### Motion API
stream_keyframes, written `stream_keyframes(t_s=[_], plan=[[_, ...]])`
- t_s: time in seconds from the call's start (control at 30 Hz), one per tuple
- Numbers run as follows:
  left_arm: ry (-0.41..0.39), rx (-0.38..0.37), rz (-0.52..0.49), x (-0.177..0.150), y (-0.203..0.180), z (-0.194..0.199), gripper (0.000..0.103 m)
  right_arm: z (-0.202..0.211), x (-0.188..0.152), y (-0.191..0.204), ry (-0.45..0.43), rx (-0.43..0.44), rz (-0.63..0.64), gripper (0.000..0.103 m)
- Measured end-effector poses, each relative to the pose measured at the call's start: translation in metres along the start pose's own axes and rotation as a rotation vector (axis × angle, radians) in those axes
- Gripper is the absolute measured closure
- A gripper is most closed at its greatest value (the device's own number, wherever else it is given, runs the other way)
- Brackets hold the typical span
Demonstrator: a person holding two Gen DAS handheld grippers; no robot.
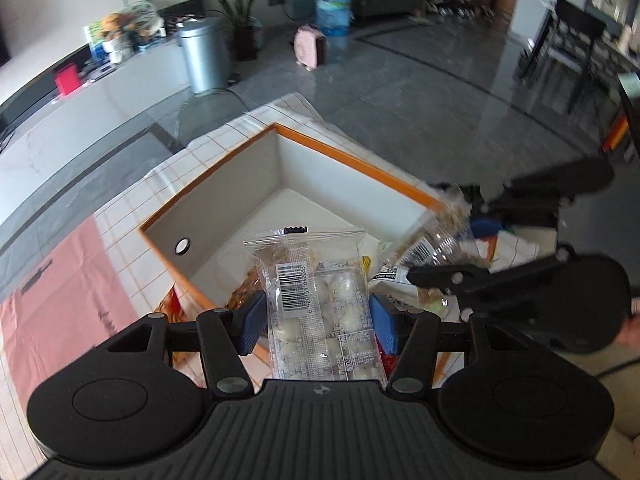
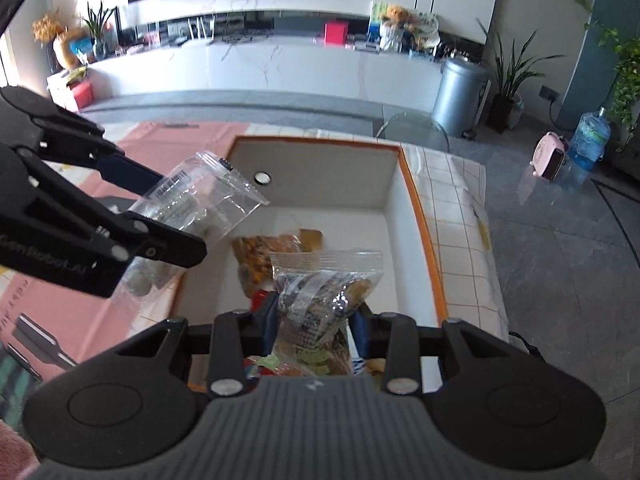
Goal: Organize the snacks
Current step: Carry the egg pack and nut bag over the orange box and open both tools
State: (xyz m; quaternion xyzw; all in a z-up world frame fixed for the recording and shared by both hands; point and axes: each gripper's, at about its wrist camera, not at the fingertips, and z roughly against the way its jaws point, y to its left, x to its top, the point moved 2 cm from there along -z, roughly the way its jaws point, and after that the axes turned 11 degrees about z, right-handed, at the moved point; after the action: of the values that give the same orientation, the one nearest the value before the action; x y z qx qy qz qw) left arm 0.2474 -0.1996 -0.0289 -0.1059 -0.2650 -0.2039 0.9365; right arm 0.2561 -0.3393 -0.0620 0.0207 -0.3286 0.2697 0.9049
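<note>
My left gripper (image 1: 316, 320) is shut on a clear packet of white round candies (image 1: 320, 304), held above the near corner of the orange-rimmed white box (image 1: 352, 160). It also shows in the right wrist view (image 2: 160, 216) with the clear packet (image 2: 200, 200). My right gripper (image 2: 316, 320) is shut on a clear packet of dark snacks (image 2: 320, 300), held over the near part of the box (image 2: 416, 208). The right gripper shows in the left wrist view (image 1: 448, 240) at the box's right corner. A bag of orange-brown snacks (image 2: 264, 252) lies on the box floor.
The box stands on a white checked cloth (image 2: 456, 208) beside a pink sheet (image 1: 56, 280). More snack packets (image 1: 404, 292) lie in the box below the grippers. Grey floor, a metal bin (image 2: 460, 92) and a water jug (image 2: 588, 140) lie beyond.
</note>
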Motion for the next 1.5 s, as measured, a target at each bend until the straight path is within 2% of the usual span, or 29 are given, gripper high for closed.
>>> stream_keyframes(t_s=[0.1,0.2,0.37,0.53,0.73,0.87,1.17,1.5], plan=[[0.060,0.008,-0.057,0.008,0.001,-0.026,0.040,-0.027,0.010,-0.015,0.035,0.005,0.046,0.069],[0.111,0.017,-0.101,0.011,0.006,-0.050,0.040,-0.057,0.020,-0.019,0.069,-0.002,0.145,0.069],[0.173,0.004,-0.171,0.011,0.011,-0.075,0.040,-0.098,0.031,-0.023,0.147,0.045,0.207,0.069],[0.209,-0.005,-0.240,0.011,0.009,-0.094,0.040,-0.119,0.039,-0.023,0.192,0.057,0.281,0.069],[0.244,-0.034,-0.259,0.006,0.010,-0.113,0.040,-0.137,0.036,-0.014,0.243,0.096,0.366,0.069],[0.252,-0.042,-0.273,0.002,0.012,-0.120,0.040,-0.145,0.032,-0.009,0.264,0.128,0.406,0.069],[0.266,-0.042,-0.273,0.001,0.014,-0.132,0.038,-0.159,0.028,-0.008,0.307,0.130,0.428,0.068],[0.240,-0.048,-0.301,-0.002,0.006,-0.115,0.025,-0.157,0.031,-0.009,0.326,0.108,0.390,0.056]])
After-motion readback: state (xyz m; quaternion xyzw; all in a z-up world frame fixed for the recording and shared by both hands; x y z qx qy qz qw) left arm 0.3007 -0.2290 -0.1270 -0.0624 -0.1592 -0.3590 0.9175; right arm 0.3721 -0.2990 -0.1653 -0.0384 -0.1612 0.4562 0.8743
